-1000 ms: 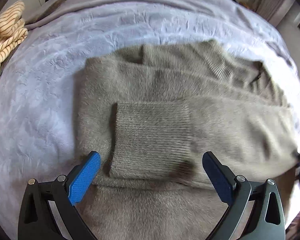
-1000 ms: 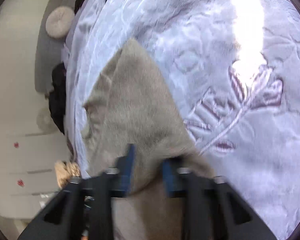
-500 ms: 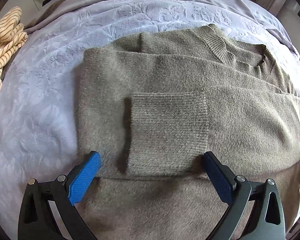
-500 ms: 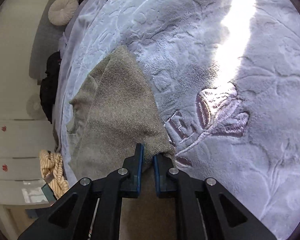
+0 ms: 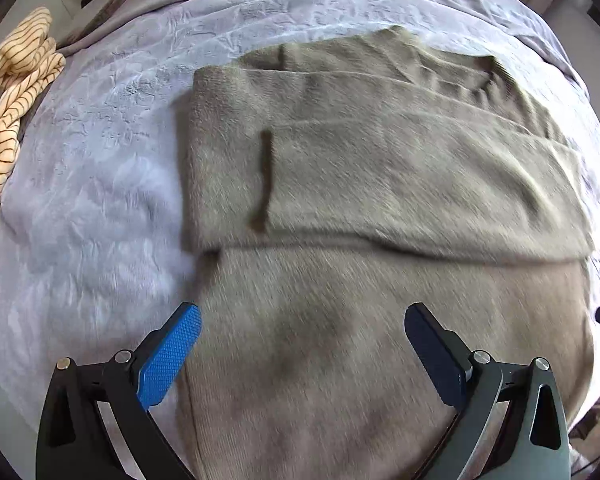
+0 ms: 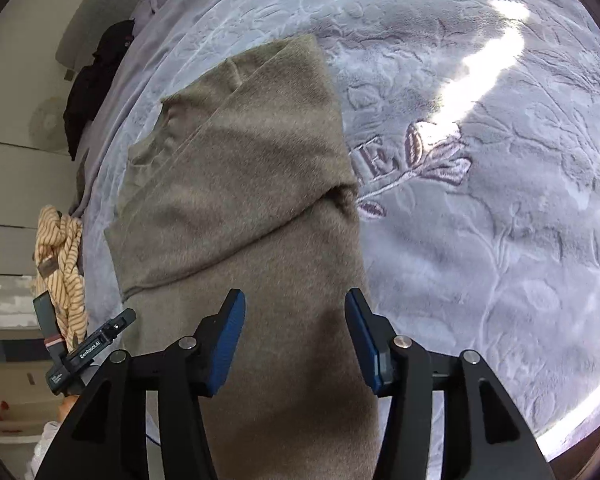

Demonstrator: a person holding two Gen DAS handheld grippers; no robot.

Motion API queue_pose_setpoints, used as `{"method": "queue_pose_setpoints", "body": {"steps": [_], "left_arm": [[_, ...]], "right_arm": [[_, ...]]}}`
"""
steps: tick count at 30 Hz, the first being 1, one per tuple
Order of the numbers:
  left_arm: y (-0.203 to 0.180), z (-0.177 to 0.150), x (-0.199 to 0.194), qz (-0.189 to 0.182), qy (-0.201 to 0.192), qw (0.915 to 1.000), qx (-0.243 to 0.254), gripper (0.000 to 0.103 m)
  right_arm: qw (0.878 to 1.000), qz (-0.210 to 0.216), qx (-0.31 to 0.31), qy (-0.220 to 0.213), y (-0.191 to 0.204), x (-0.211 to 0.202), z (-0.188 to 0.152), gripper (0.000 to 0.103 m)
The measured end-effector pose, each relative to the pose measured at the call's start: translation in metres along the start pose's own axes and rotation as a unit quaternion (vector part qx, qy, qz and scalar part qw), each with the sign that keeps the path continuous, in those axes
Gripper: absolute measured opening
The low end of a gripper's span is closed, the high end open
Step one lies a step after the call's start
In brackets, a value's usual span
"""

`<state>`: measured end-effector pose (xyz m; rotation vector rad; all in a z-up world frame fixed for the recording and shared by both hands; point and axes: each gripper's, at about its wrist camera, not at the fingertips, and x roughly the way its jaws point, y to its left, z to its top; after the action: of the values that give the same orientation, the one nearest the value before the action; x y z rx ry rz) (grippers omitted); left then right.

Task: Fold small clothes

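A fuzzy olive-grey sweater (image 5: 360,184) lies flat on the bed, both sleeves folded across its chest, the cuff edge of the top sleeve near its left side. My left gripper (image 5: 302,344) hovers wide open above the sweater's lower body, nothing between its blue pads. In the right wrist view the same sweater (image 6: 244,184) runs away from me along the blanket. My right gripper (image 6: 294,334) stands over the sweater's right edge, its jaws opening, the knit lying below them and free of the pads.
A pale lilac embossed blanket (image 6: 480,240) covers the bed, with a bright sun streak (image 6: 484,76). A cream striped garment (image 5: 8,112) is heaped at the bed's left edge. Dark clothes (image 6: 96,80) lie farther back. The other gripper's body (image 6: 88,348) shows at lower left.
My right gripper let go of the sweater's edge, opened and rolled. Both grippers drew back and rose, so the folded sleeves now lie farther from the left fingers.
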<state>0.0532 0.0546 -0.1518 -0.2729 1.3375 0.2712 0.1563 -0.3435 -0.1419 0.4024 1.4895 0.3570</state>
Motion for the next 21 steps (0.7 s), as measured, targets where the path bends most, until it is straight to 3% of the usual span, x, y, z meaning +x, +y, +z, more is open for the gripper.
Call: {"method": "queue_pose_setpoints", "body": {"steps": [10, 17, 21], "left_arm": [[-0.036, -0.041, -0.026, -0.025, 0.022, 0.9994, 0.002, 0.102], [-0.069, -0.047, -0.037, -0.029, 0.034, 0.9989, 0.015, 0.102], [-0.073, -0.032, -0.034, -0.026, 0.036, 0.9988, 0.022, 0.102]], "right_arm": [[0.999, 0.007, -0.019, 0.033, 0.011, -0.003, -0.03, 0.056], [0.998, -0.007, -0.055, 0.033, 0.016, -0.017, -0.035, 0.061], [0.997, -0.009, -0.076, 0.032, 0.02, -0.022, -0.035, 0.061]]}}
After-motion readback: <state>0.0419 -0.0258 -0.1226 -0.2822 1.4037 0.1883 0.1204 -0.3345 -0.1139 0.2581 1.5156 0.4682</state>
